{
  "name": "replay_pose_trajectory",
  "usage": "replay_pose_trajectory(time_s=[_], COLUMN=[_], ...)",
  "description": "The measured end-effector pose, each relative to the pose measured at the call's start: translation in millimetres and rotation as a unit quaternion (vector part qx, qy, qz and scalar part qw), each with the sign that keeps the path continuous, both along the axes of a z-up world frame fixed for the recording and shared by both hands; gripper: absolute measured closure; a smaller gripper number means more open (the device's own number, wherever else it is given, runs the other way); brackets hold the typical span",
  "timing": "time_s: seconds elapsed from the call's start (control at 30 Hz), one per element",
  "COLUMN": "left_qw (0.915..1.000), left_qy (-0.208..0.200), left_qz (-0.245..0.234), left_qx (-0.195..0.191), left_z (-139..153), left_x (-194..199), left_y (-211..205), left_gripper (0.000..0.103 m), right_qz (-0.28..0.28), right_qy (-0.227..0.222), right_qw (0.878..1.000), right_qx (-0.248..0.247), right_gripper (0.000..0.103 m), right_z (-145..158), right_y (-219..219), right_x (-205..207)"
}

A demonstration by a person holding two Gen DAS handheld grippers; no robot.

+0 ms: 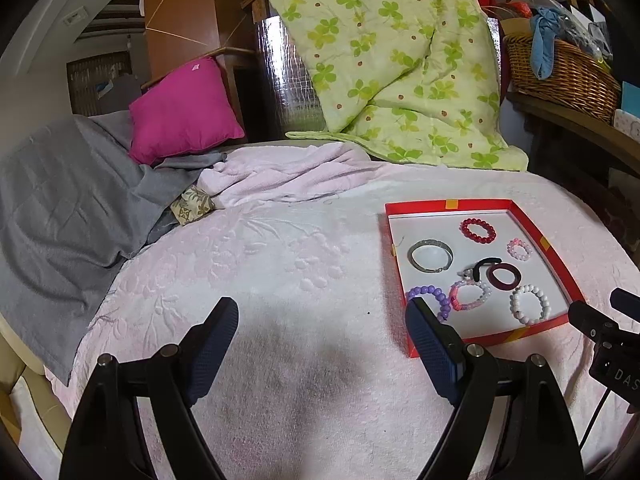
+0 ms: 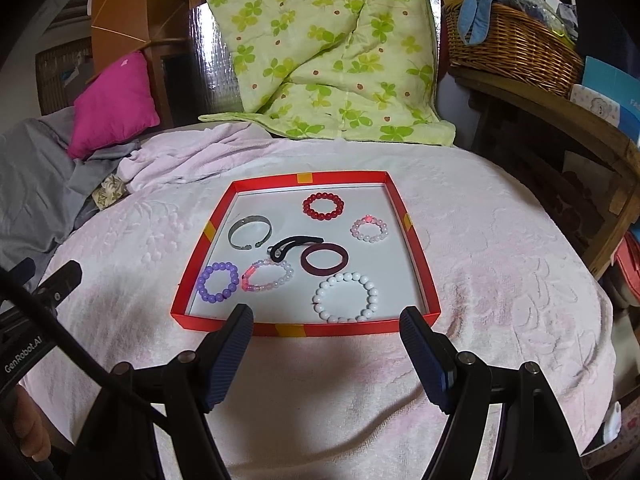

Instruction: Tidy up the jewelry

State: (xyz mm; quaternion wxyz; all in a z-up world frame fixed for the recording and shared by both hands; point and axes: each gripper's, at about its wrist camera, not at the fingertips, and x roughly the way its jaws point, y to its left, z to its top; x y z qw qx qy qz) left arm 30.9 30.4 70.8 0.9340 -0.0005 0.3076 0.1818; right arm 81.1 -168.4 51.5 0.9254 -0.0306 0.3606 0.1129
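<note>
Pink terry blanket point(image 2: 480, 264) covers the bed, and on it sits our landmark, the red tray point(image 2: 308, 330), holding every bracelet. Our right gripper point(image 2: 326, 316) hovers wide and empty just short of the tray's near wall, with the white bead bracelet point(image 2: 345, 297) nearest inside it. Our left gripper point(image 1: 322, 308) gapes empty, left of the tray. We judge a steep approach over the wall best, pinching one bead strand only.
</note>
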Motion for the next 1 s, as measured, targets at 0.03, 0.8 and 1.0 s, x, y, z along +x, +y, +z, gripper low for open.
replay_pose_trajectory(time_s=[0.03, 0.8, 1.0], left_qw=[1.0, 0.9999, 0.9999], left_qy=[0.0, 0.011, 0.011], left_qz=[-0.001, -0.009, -0.008], left_qx=[0.001, 0.005, 0.004], left_z=[-0.1, -4.6, -5.1], left_x=[0.3, 2.4, 2.9], left_y=[-0.4, -5.6, -5.1], left_gripper=[0.017, 0.017, 0.017], right_qz=[0.0, -0.009, -0.009], right_qy=[0.0, 0.005, 0.007], right_qw=[1.0, 1.0, 1.0], right_qx=[0.0, 0.004, 0.004], right_gripper=[0.024, 0.024, 0.024], right_z=[0.0, -1.7, -2.3], right_y=[0.0, -9.7, -9.7], right_x=[0.0, 1.2, 1.3])
